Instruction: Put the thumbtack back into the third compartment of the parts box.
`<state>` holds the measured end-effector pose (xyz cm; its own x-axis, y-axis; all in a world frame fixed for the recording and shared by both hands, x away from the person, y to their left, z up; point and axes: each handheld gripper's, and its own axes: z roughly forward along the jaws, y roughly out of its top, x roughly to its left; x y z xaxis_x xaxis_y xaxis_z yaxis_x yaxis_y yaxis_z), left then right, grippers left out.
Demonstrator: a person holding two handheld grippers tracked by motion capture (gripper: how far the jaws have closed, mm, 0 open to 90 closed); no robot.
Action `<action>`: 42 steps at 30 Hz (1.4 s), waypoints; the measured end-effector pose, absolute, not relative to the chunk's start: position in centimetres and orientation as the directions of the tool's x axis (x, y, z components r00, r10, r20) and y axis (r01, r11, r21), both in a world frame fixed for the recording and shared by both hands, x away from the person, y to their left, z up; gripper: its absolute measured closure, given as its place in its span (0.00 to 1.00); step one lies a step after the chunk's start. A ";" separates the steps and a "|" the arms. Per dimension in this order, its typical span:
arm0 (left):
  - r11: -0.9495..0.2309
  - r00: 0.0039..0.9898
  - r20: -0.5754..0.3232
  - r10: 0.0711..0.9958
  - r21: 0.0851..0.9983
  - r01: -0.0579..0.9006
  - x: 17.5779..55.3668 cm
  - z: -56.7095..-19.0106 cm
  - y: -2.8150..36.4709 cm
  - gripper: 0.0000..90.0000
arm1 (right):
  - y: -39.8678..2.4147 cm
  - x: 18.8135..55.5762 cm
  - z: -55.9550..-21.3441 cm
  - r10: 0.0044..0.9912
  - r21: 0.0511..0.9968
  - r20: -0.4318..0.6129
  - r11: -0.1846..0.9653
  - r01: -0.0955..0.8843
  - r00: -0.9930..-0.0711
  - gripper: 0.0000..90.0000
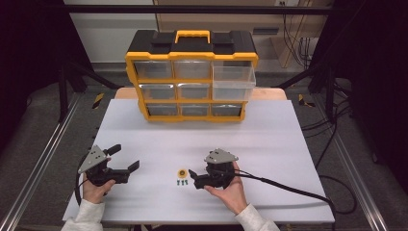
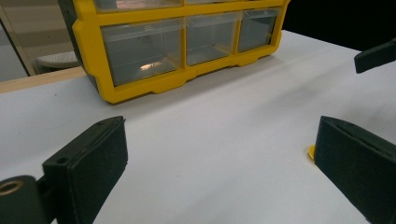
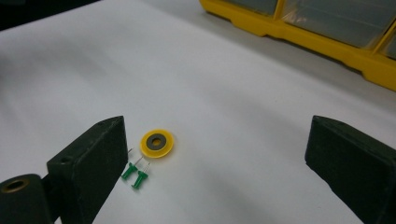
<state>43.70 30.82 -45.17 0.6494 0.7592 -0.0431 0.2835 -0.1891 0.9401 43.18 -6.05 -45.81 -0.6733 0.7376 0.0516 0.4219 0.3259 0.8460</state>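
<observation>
The right tool [image 1: 192, 176] sits low on the near part of the white desk [image 1: 269, 130], held from below by an open hand, with its jaws wide apart and pointing left at a small yellow disc [image 1: 182, 173] and 2 green pins [image 1: 182, 183] that lie just beside it. The left tool [image 1: 126, 158] is at the near left, gripped by the other hand, its jaws wide apart too and holding nothing. Far back stands a yellow drawer box [image 1: 191, 77], with 1 clear drawer [image 1: 234, 83] pulled out on its right.
</observation>
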 end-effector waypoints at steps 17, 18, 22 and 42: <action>-0.188 0.649 -0.044 0.760 0.941 0.283 43.7 -45.2 30.9 0.03 | -3.4 42.9 -47.8 0.679 0.790 0.041 0.427 0.439 -0.733 0.23; -0.187 0.649 -0.045 0.759 0.941 0.283 43.7 -45.2 30.9 0.03 | -3.3 42.8 -47.9 0.676 0.788 0.037 0.433 0.437 -0.736 0.24; -0.188 0.649 -0.044 0.759 0.940 0.283 43.7 -45.2 30.9 0.03 | -3.0 42.8 -48.2 0.665 0.781 0.052 0.438 0.445 -0.745 0.32; -0.191 0.648 -0.042 0.760 0.939 0.285 43.7 -45.2 30.8 0.03 | -2.6 42.7 -49.1 0.624 0.748 0.099 0.467 0.472 -0.775 0.64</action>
<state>43.68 30.81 -45.18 0.6484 0.7602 -0.0417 0.2847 -0.1913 0.9393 42.66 -2.60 -49.14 -0.7750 0.6241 0.0994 0.4721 0.4673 0.7475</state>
